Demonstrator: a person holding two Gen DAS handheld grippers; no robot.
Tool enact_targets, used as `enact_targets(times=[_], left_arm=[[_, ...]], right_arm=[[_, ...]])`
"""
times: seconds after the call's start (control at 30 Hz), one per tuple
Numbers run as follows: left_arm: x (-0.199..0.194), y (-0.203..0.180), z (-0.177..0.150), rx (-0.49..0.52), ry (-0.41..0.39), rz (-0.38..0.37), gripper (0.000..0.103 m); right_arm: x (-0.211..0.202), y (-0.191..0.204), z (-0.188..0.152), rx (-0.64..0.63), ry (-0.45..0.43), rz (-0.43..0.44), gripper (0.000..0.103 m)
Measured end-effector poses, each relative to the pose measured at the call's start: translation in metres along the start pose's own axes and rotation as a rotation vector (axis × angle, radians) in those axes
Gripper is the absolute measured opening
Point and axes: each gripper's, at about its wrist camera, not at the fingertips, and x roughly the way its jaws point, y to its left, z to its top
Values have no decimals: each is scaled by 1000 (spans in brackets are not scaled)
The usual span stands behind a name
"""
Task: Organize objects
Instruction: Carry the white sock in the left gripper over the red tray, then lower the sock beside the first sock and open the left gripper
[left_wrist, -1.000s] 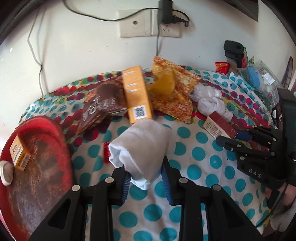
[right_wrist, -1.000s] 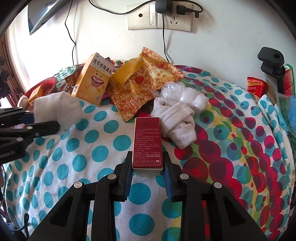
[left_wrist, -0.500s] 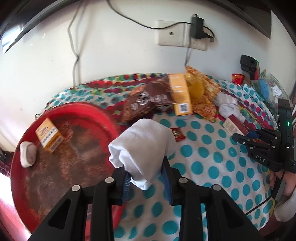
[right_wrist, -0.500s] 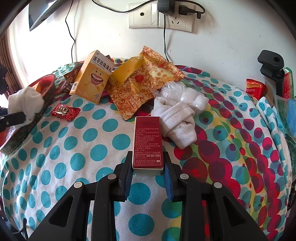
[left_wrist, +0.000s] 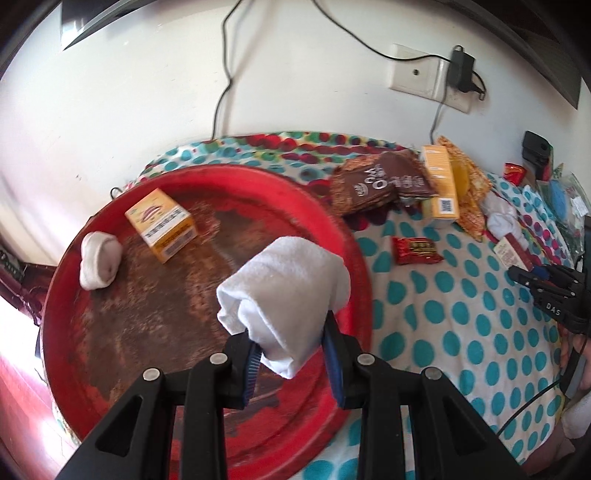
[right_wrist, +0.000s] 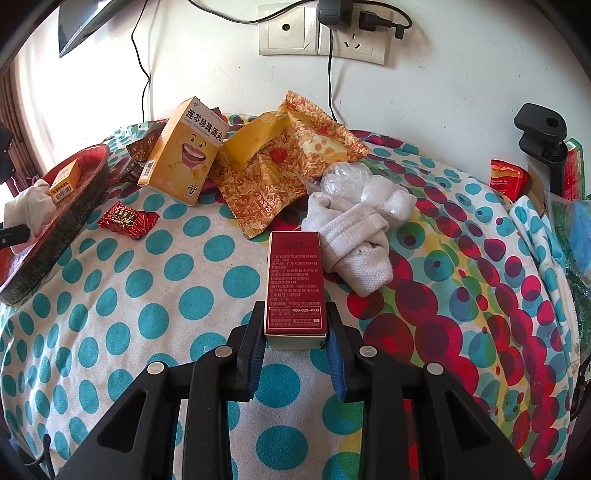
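We hold the rolled white sock clamped in the left gripper above the right part of the red tray, at the table's left edge, its long axis running along the fingers and tilting up and away. The risk we see: released here, the soft roll could tip over the tray's right rim onto the dotted cloth. The right gripper is closed on the near end of the red box, which points away toward the wall, near the table's front edge.
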Motion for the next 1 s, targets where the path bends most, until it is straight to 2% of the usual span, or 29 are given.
enact_targets(times=[0.53,0.9,1.0], left_arm=[[0,61,-10,-64,12,70,31],[-1,125,-18,-142,25,159,31],[-2,137,-22,-148,21,159,31]], right_arm=[[0,0,0,7,2,-9,28],[0,0,0,8,2,-10,28],[0,0,0,9,2,-10,28]])
